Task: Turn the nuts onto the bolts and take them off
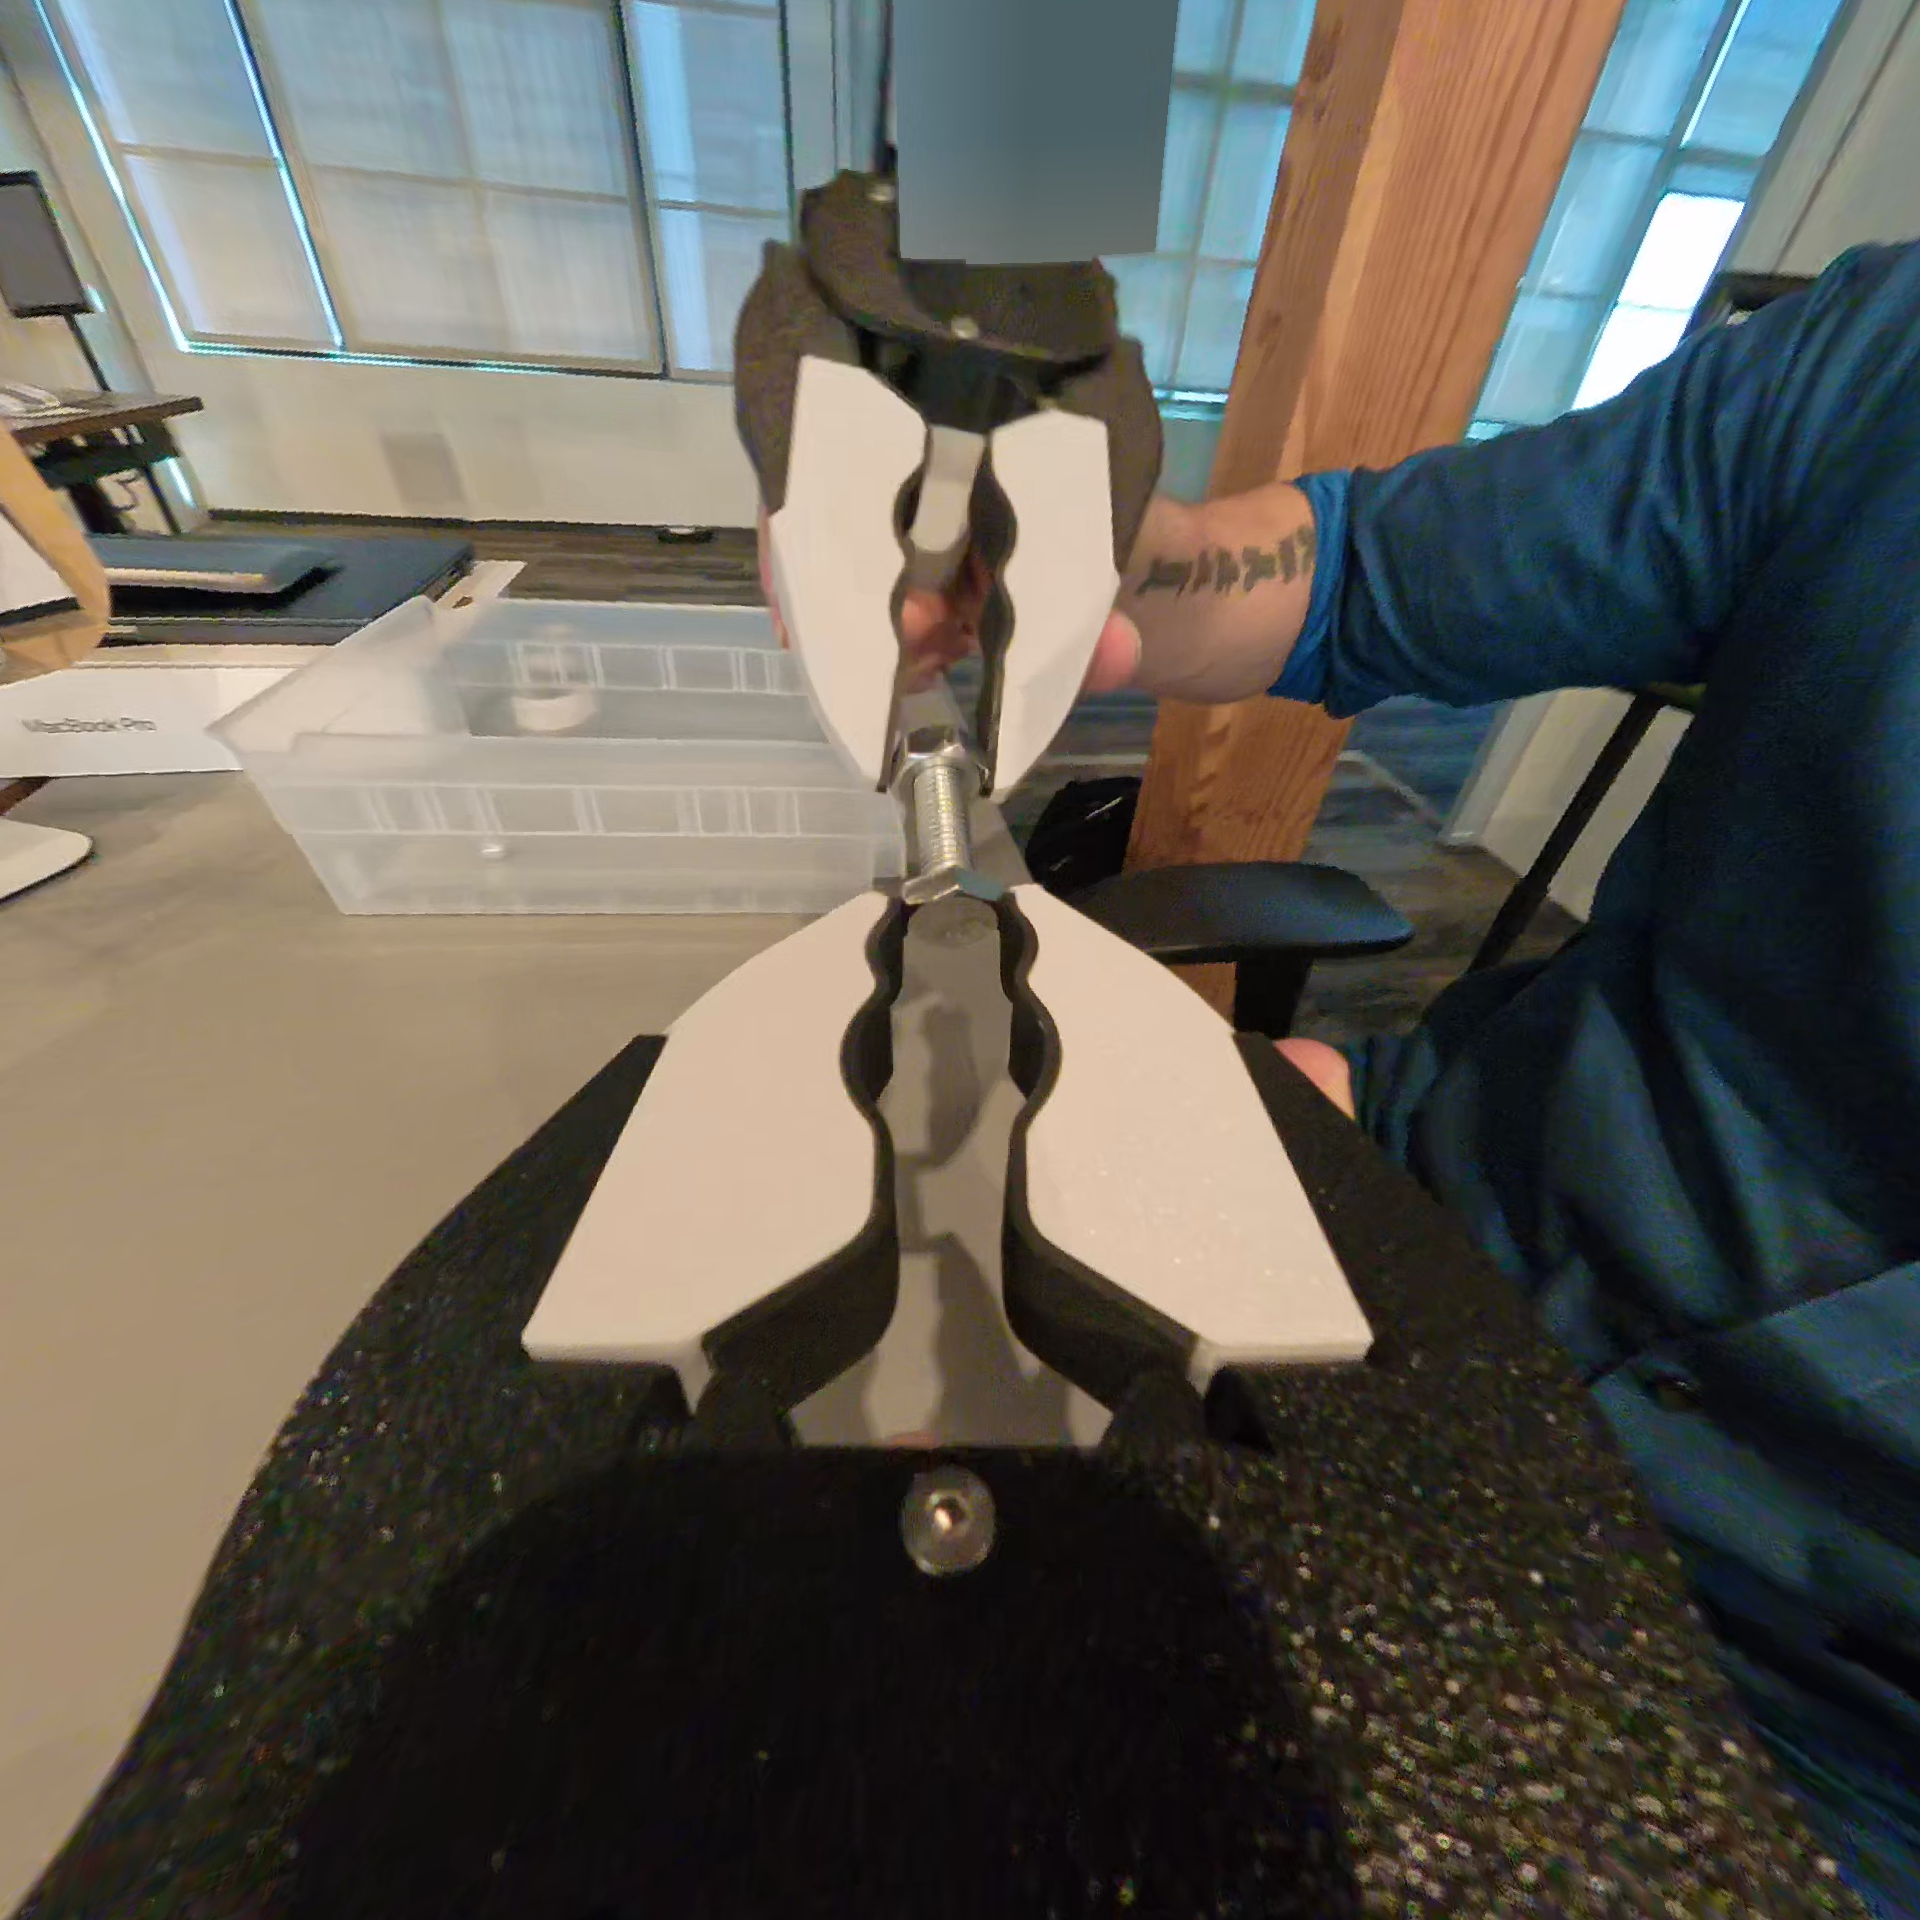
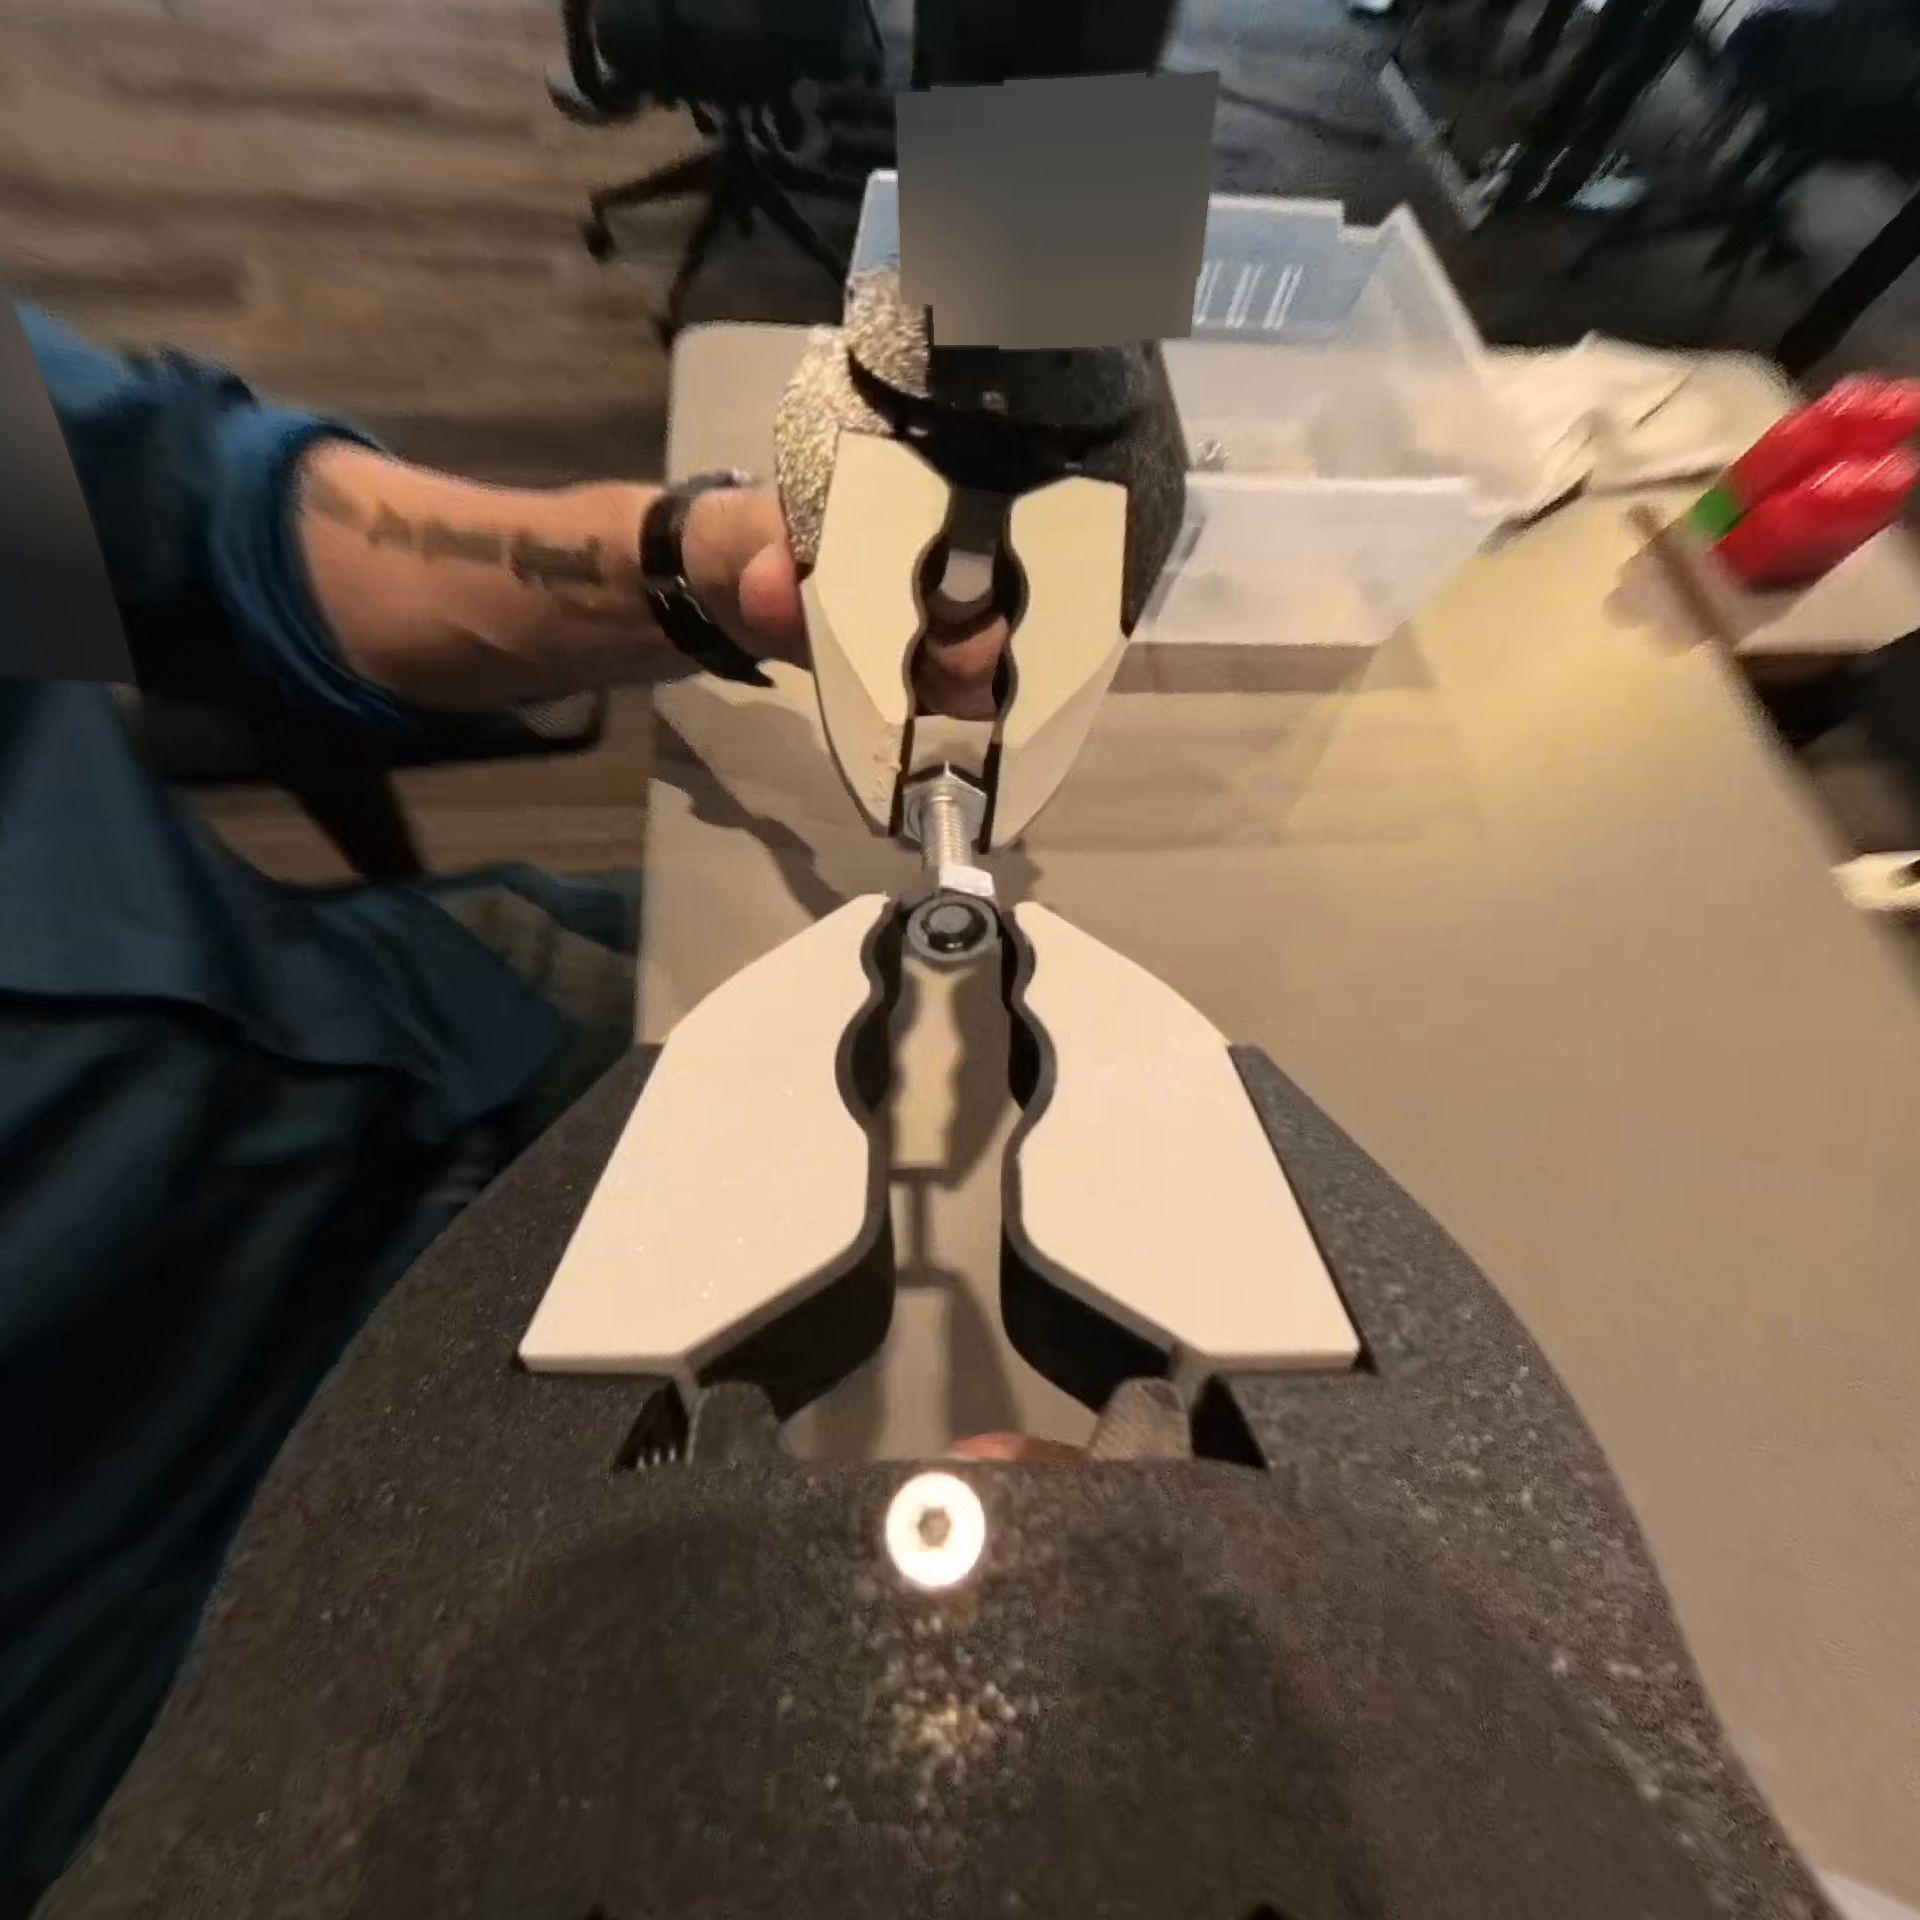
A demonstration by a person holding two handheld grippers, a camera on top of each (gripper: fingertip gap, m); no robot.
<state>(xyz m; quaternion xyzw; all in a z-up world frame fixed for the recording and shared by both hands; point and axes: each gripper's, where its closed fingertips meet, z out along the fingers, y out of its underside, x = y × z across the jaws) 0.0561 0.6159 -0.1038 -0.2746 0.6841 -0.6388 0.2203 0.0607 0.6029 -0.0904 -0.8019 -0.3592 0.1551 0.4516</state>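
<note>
Left hand-held gripper (image 1: 945,904) clamping bolt (image 1: 940,821), table (image 1: 260,1039) edge

The bolt (image 1: 940,826) is showing bright, glossy threaded metal, as is the nut (image 2: 942,802). The left gripper (image 1: 948,902) is wearing smooth matt white finger plates over a rough, grainy black body (speckled where light is catching it). The bin (image 1: 582,769) is looking like frosted translucent plastic, the post (image 1: 1392,416) like grained wood, the table (image 1: 260,1091) smooth and matt.
</note>
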